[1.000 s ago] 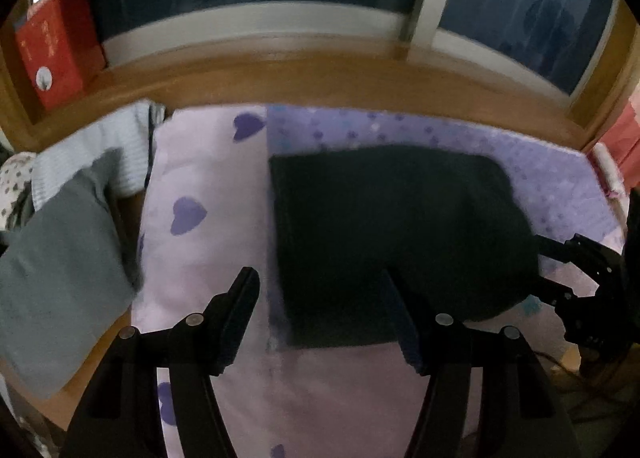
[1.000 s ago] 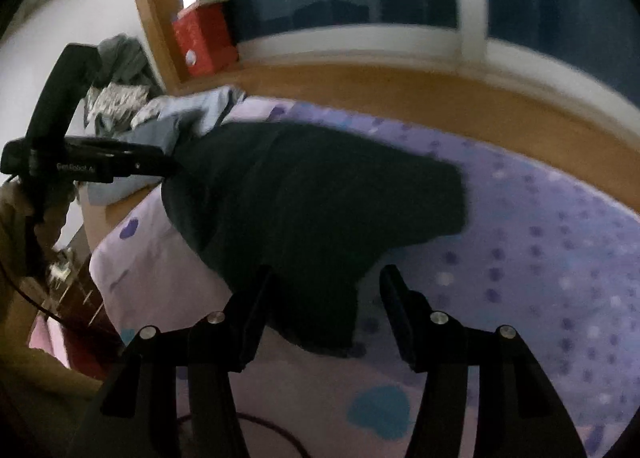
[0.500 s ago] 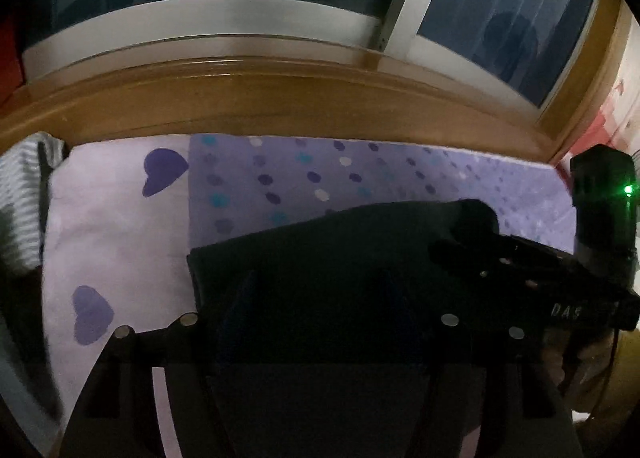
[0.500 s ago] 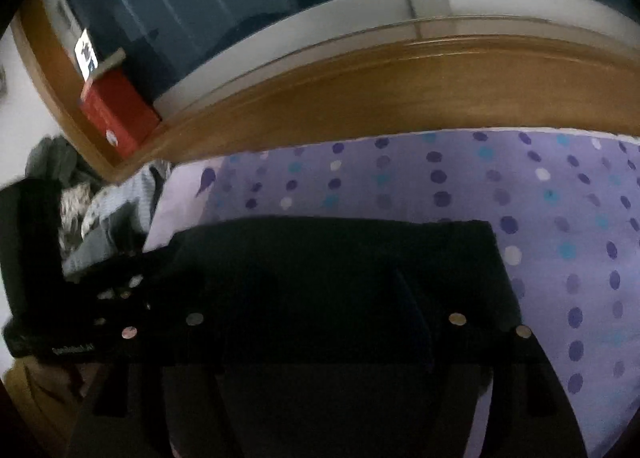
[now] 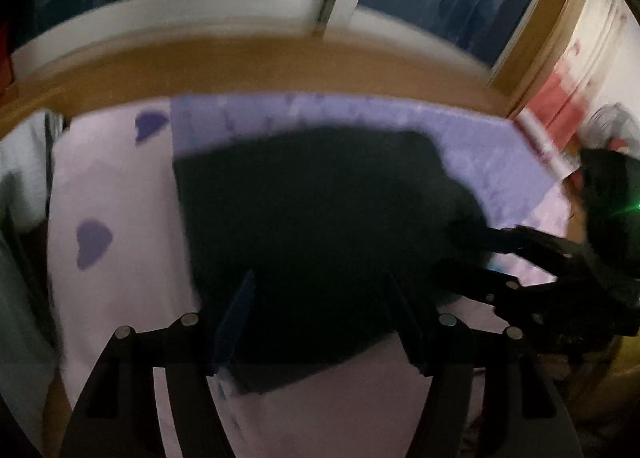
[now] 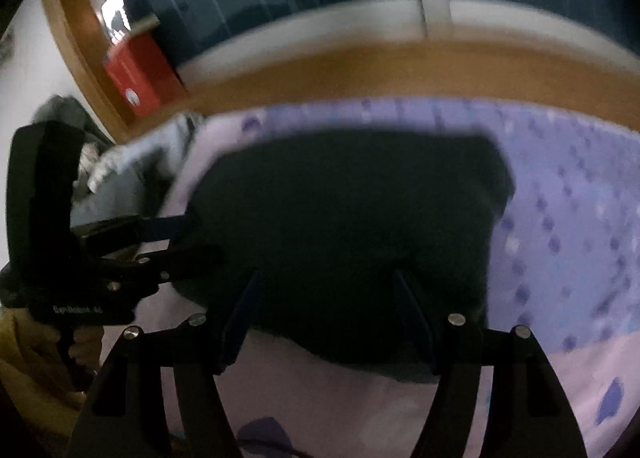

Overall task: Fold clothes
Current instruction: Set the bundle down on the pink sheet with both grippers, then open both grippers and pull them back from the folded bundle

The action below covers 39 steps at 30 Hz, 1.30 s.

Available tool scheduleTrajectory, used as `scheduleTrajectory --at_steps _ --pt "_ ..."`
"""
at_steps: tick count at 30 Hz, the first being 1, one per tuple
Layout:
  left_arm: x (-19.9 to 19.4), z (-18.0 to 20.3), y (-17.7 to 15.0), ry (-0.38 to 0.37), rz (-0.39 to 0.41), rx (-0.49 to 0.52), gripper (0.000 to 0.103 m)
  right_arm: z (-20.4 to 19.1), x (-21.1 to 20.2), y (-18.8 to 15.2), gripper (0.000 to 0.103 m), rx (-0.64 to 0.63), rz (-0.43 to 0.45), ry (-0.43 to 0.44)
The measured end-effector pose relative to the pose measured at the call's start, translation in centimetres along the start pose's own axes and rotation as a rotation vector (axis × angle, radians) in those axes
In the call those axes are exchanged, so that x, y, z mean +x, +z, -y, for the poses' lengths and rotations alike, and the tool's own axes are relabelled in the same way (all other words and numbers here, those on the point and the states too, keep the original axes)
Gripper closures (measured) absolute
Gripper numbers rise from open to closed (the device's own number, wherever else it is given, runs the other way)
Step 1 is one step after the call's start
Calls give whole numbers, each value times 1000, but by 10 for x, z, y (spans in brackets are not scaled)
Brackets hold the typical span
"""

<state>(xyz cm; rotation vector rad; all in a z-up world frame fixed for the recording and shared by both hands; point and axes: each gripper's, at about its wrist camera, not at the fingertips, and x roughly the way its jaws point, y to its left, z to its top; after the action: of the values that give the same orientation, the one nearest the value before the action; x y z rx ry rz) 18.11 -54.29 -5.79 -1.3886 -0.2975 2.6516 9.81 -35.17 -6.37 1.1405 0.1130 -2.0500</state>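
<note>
Very little lettering shows, and motion blur spoils most of it. In the right wrist view, the left gripper (image 6: 182, 236) carries one short line of pale print along the side of its black body, low on the left; it looks like a brand word followed by a couple of characters, but the letters cannot be made out with certainty. On the window sill, a red box (image 6: 138, 72) bears a round white mark on its face and a white card with dark shapes on top; neither is readable. The left wrist view shows no legible writing.
</note>
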Motion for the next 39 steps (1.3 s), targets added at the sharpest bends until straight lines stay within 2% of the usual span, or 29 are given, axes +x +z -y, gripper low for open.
scheduleTrajectory --at_steps 4,7,10,13,18,23,32,35,39 --pt "-9 16 -8 83 12 64 36 -6 3 -7 35 14 1 -45" --pt "-24 23 -15 97 5 42 36 -9 -9 -10 35 43 0 -67" --pt "-33 26 -26 104 -10 -7 36 -11 -23 -17 34 48 -1 -146" --pt "-41 29 -36 113 -26 -59 36 -14 -37 -24 27 24 3 -196" --pt "-45 41 -42 152 -56 -113 36 -16 -54 -29 26 -26 -48 -270" --pt "-50 57 -42 162 -82 -159 36 -10 -68 -32 26 -22 -107 -267" --pt "-50 69 -47 160 -88 -206 36 -10 -70 -43 26 -69 -124 -254" --pt "-51 67 -46 221 -52 -213 35 -10 -71 -44 26 -80 -112 -253" --pt "-51 66 -43 360 -8 -198 34 -5 -68 -43 26 -74 -99 -264"
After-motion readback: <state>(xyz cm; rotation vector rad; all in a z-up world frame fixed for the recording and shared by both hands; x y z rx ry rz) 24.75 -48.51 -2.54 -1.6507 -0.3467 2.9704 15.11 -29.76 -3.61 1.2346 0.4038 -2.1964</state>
